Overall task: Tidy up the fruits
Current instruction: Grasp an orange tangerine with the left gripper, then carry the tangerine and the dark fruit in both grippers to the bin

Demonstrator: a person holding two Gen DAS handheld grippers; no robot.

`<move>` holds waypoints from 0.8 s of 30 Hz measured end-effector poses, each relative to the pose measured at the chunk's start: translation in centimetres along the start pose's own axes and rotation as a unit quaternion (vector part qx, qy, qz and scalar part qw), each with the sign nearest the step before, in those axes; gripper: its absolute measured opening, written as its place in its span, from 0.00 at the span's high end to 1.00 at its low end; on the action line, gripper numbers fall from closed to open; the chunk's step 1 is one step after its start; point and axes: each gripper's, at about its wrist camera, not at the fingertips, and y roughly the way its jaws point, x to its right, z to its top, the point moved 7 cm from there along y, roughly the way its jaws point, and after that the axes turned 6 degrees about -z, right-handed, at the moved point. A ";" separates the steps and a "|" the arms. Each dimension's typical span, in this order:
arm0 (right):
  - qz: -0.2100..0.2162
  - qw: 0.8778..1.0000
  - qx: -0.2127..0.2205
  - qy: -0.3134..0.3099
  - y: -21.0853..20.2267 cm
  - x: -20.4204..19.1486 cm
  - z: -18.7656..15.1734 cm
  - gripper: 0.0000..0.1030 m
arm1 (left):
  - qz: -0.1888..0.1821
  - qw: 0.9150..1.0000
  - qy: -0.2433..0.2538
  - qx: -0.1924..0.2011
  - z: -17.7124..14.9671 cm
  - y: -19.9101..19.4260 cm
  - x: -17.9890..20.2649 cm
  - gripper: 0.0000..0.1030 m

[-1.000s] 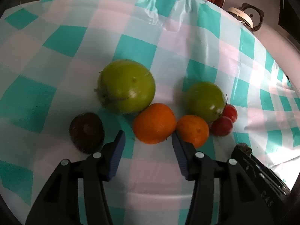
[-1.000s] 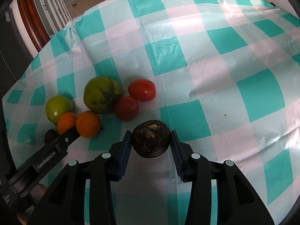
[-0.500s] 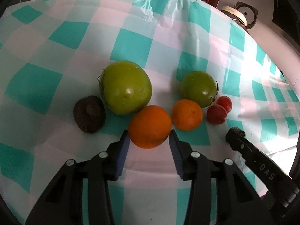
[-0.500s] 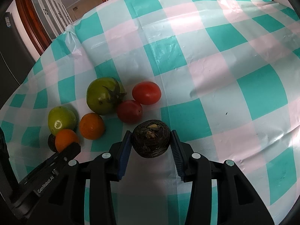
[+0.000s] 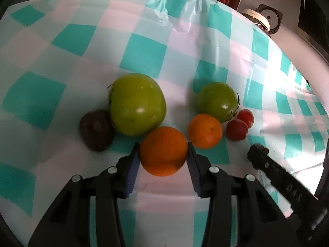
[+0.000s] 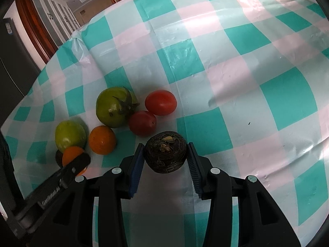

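Left tool (image 5: 163,160) clamps the near orange (image 5: 163,150) — right tool (image 6: 165,161) grips a dark, rough fruit (image 6: 165,152); next I'd judge each needs lifting to its group.

my pads (image 5: 131,170) blue, frames black | cloth (image 6: 226,65) teal-pink-white check | two tomatoes (image 5: 137,104) green, two (image 6: 160,102) red | two oranges (image 5: 163,150) orange | dark brown fruit (image 6: 165,154)

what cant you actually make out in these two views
- Left wrist view: the underside of the orange between the left gripper pads; lifted or resting, unclear.
- Right wrist view: the dark fruit by the large green tomato, mostly hidden behind that orange and a gripper finger.
- Left wrist view: the right gripper, cut off by the edge.
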 end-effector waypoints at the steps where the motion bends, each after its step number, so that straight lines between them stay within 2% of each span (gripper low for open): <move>1: 0.002 1.000 0.000 0.002 -0.1 0.0 -0.1 0.59 | 0.002 1.000 -0.001 0.004 -0.2 -0.4 -0.1 0.57; 4: 0.009 1.000 0.000 0.007 0.0 0.0 0.1 0.59 | 0.007 1.000 -0.001 0.023 -0.6 -2.0 -0.2 0.57; 12: 0.028 0.999 0.001 0.026 -0.1 0.5 0.3 0.60 | -0.007 0.999 -0.023 0.038 -2.2 -4.5 -1.5 0.57; 17: 0.031 0.998 0.034 0.033 -2.3 0.5 -0.2 0.60 | -0.017 0.998 -0.016 0.051 -4.3 -7.7 -2.0 0.57; 20: 0.032 0.998 0.018 0.046 -4.5 0.4 -2.9 0.60 | -0.031 0.998 -0.011 0.052 -5.7 -9.5 -2.0 0.57; 24: 0.022 0.999 0.025 0.030 -9.6 -0.5 -7.3 0.60 | -0.038 0.997 0.013 0.059 -7.2 -11.6 -1.0 0.57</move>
